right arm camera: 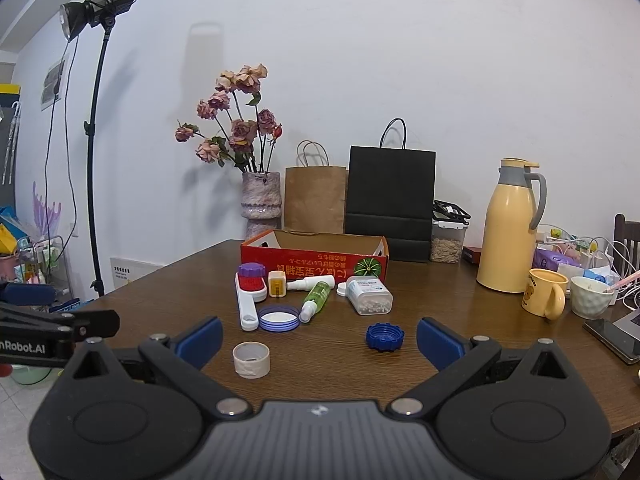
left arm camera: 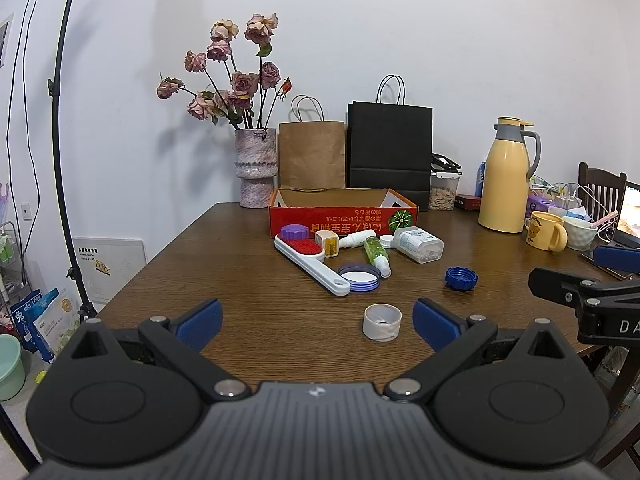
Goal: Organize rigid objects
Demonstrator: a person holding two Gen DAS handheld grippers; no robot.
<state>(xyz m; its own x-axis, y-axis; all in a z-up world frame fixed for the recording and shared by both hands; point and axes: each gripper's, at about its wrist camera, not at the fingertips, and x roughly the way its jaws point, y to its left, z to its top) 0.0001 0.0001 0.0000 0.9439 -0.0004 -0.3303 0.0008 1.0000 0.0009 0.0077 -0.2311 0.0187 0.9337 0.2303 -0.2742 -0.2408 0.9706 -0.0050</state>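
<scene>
Small rigid items (right arm camera: 316, 300) lie loose on the table (right arm camera: 460, 344) before the red box (right arm camera: 314, 261), both grippers spread wide and empty.
They look light and stiff; the round caps seem slippery, so gripping the tape roll (right arm camera: 251, 359) across its walls appears safest.

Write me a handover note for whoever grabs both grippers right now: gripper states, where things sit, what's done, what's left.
Left gripper: open, empty, above the near table edge. Right gripper: open, empty, beside it.
Red box: looks empty from here.
Loose on the table: tape roll and blue cap nearest; lint brush, purple cap, green bottle, pill container, blue-rimmed lid clustered before the box.
Done: apparently nothing. Left: everything.
</scene>
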